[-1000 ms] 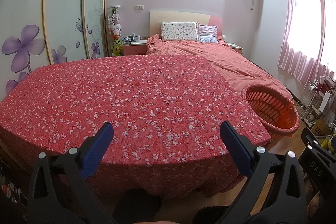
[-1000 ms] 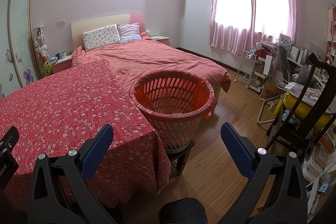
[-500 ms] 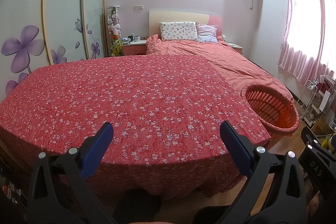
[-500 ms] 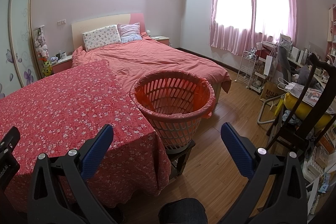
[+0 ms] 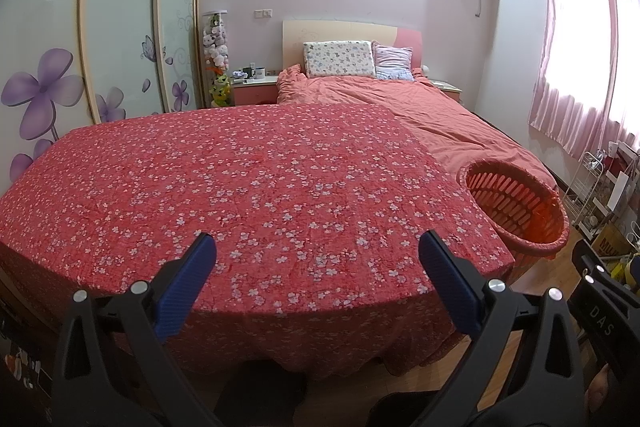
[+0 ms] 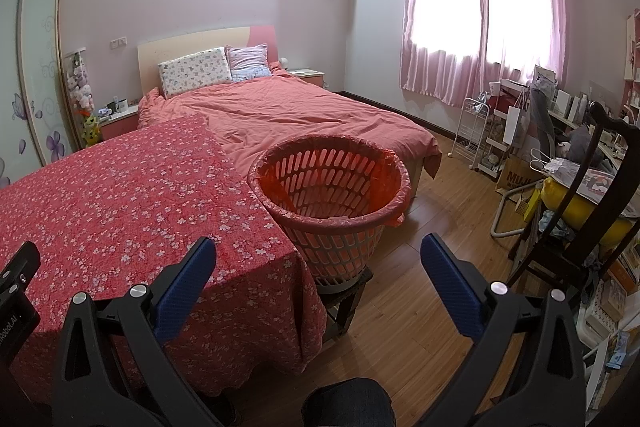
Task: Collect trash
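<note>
A table under a red flowered cloth (image 5: 256, 187) fills the left wrist view; I see no trash on it. An orange slatted basket with a red liner (image 6: 332, 187) stands on a low stool at the table's right corner, and shows as the basket (image 5: 516, 207) at the right in the left wrist view. My left gripper (image 5: 318, 251) hovers open over the table's near edge, holding nothing. My right gripper (image 6: 320, 255) is open too, just in front of the basket, empty. The basket's inside looks empty from here.
A bed with a salmon duvet (image 6: 304, 115) lies behind the table. A dark wooden chair (image 6: 592, 211) and cluttered shelves stand on the right, with open wood floor (image 6: 424, 267) between. A wardrobe with flower doors (image 5: 116, 43) lines the left wall. A knee (image 6: 348, 403) shows below.
</note>
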Demonstrator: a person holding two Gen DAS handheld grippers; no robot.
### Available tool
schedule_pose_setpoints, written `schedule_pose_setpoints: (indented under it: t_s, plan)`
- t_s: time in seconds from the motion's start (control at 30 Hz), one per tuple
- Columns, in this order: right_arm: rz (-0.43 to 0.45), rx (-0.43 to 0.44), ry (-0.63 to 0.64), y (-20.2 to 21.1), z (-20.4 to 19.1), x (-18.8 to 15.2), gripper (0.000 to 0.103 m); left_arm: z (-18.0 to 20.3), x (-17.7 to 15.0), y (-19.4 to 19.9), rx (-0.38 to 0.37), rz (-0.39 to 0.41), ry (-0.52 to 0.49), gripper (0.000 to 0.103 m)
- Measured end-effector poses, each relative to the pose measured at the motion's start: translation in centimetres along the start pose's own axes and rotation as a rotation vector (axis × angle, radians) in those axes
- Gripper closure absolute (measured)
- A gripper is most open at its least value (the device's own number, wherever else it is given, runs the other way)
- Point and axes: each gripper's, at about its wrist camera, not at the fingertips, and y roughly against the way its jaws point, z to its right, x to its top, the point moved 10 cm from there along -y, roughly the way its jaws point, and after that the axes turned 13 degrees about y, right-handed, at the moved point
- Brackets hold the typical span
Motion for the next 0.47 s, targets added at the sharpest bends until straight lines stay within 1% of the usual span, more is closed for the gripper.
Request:
schedule_pose_setpoints:
  t_s: [0.47]
  plan:
    - [-0.001, 0.0, -0.001, -0.01, 0.04, 0.02, 0.002, 0.01, -0.03, -0.15, 0.0, -0.002, -0.007, 0.004]
